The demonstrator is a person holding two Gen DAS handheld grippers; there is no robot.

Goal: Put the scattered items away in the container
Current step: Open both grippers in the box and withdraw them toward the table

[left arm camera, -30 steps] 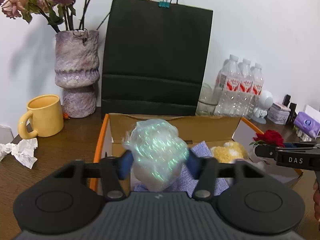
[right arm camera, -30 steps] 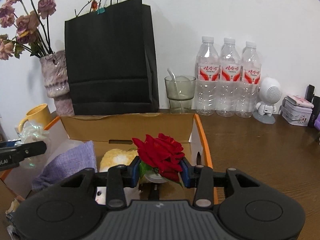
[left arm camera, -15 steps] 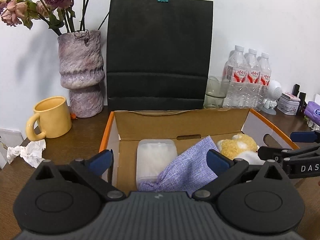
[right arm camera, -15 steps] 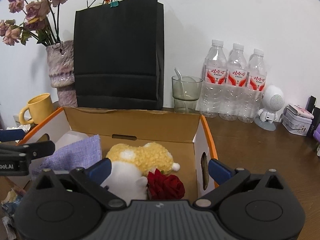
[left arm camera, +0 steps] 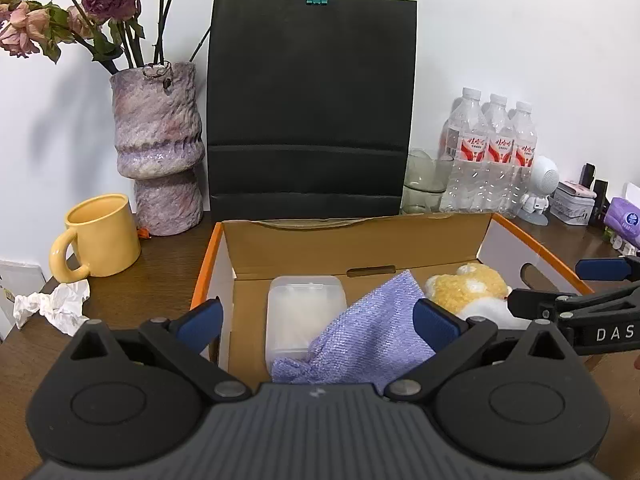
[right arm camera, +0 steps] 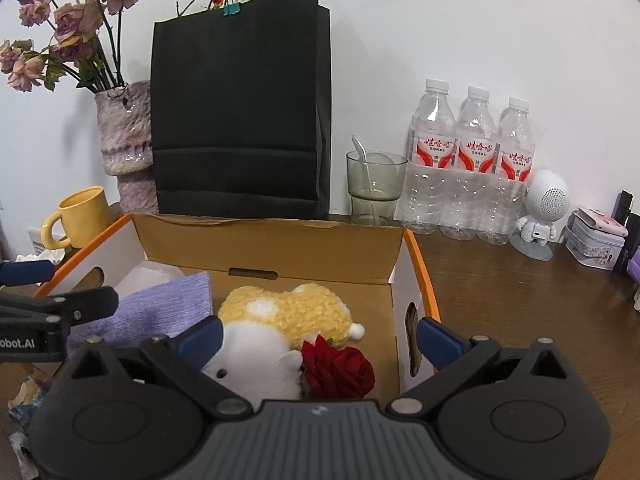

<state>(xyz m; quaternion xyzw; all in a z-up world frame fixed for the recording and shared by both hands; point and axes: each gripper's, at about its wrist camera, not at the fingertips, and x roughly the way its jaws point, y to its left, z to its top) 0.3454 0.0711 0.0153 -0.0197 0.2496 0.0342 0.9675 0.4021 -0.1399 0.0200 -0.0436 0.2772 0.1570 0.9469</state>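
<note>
Both grippers tilt downward over the open cardboard box with orange edges (left arm camera: 224, 248) and hold nothing. The left gripper (left arm camera: 316, 320) has its blue-padded jaws spread wide, the purple woven cloth (left arm camera: 368, 332) and the clear lidded plastic tub (left arm camera: 304, 312) lying in the box below the gap. The right gripper (right arm camera: 318, 334) is likewise spread wide above the yellow-and-white plush toy (right arm camera: 288, 316) and the red fabric rose (right arm camera: 340, 372).

Four items lie in the box: one tub, one cloth leaning over the tub's 4 o'clock corner, one plush at the cloth's 3 o'clock, one rose touching the plush at its 5 o'clock.

Behind the box stand one black paper bag (left arm camera: 312, 104), one mottled purple vase of dried roses (left arm camera: 158, 148), one yellow ceramic mug (left arm camera: 100, 236), one smoky glass tumbler (right arm camera: 374, 188), three clear water bottles (right arm camera: 472, 168) and one white robot-shaped speaker (right arm camera: 542, 212).

Only the right wrist view shows the rose and the spoon in the tumbler. Only the left wrist view shows the crumpled white paper (left arm camera: 52, 306) at the mug's 7 o'clock in full, and the tub's full outline.
</note>
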